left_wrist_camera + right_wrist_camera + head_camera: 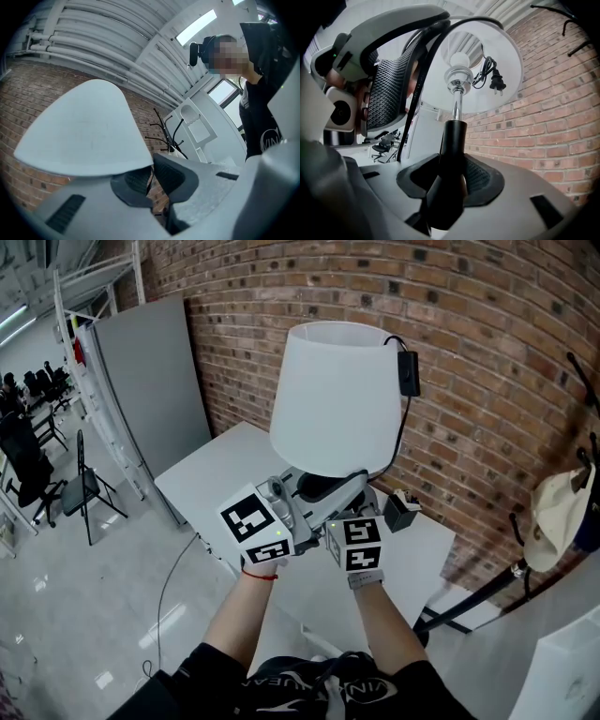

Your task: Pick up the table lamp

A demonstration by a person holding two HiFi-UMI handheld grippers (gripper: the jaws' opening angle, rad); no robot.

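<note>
bright even light, fisheye bending at edges, foreground perhaps soft

The table lamp (335, 399) is seen over the table (211, 470), before the brick wall (487, 352); a coat rack (511, 573) is set to its right.

Both arms reach forward side by side, left forearm (246, 610) and right forearm (380, 620) close together; left gripper (151, 171) tilts upward, its fingers (176, 176) drawn almost together, only a thin slit between the pads; right gripper (451, 180) sits about level, fingers clamped on the black lamp stem (452, 140) from both sides.
</note>
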